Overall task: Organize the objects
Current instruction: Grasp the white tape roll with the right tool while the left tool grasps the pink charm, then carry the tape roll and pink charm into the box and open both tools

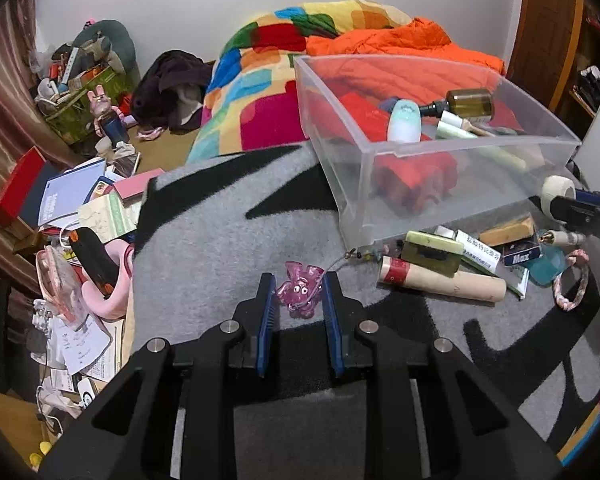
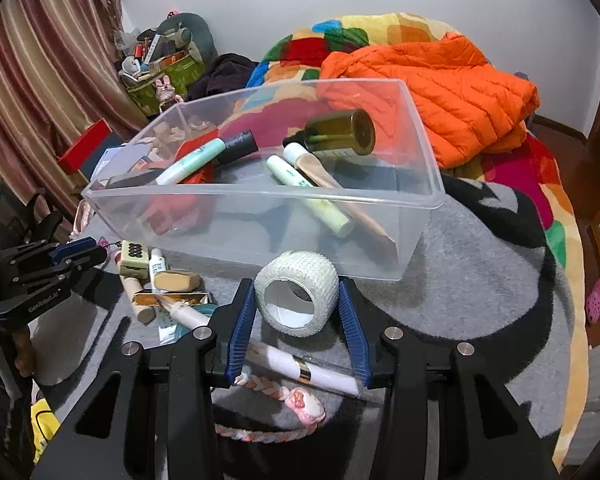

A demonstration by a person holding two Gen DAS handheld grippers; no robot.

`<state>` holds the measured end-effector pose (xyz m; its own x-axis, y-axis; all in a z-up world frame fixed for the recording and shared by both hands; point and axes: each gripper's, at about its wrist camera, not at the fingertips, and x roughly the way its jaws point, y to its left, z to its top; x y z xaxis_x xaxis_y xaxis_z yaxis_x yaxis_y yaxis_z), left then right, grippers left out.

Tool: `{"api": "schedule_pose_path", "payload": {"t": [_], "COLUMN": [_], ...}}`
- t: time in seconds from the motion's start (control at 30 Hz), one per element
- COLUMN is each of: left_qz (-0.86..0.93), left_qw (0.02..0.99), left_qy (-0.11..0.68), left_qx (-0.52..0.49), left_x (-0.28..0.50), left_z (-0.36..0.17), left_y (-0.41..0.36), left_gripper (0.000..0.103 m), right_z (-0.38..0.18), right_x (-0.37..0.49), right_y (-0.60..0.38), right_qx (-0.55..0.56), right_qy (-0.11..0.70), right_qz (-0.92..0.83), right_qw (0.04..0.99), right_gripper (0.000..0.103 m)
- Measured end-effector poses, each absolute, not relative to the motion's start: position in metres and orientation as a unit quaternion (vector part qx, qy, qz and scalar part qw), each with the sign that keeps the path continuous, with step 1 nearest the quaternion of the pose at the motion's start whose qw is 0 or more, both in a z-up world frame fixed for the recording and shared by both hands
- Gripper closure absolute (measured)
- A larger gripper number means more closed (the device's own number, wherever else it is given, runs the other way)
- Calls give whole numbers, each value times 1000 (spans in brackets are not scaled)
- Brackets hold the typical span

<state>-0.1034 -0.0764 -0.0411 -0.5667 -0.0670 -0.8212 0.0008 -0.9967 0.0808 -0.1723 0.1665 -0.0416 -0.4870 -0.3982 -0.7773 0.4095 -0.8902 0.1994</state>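
A clear plastic bin stands on a grey and black blanket and holds a brown dropper bottle, tubes and a red item. My left gripper is shut on a pink translucent charm with a beaded cord, just above the blanket in front of the bin. My right gripper is shut on a white bandage roll, held in front of the bin's near wall. The roll also shows in the left wrist view. The left gripper shows at the left of the right wrist view.
Loose items lie in front of the bin: a wooden cylinder, a green case, small boxes, a white tube, a braided pink band. An orange jacket and colourful quilt lie behind. Books and clutter fill the left.
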Motion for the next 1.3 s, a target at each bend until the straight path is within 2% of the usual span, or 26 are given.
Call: {"api": "schedule_pose_path", "payload": {"t": [0.83, 1.3], "left_qz": [-942, -945], "left_qw": [-21, -26], "left_qy": [6, 27], "left_qx": [336, 324], "left_x": [-71, -110], "left_z": [52, 62], "left_y": [-41, -36], "left_gripper": [80, 80], "right_z": [24, 42], "right_x": [-145, -180], "right_y": [181, 171], "right_qx": [368, 353], "right_qy": [-15, -10], "right_qz": [-898, -903], "right_qw": [241, 244], "right_gripper": [64, 64]}}
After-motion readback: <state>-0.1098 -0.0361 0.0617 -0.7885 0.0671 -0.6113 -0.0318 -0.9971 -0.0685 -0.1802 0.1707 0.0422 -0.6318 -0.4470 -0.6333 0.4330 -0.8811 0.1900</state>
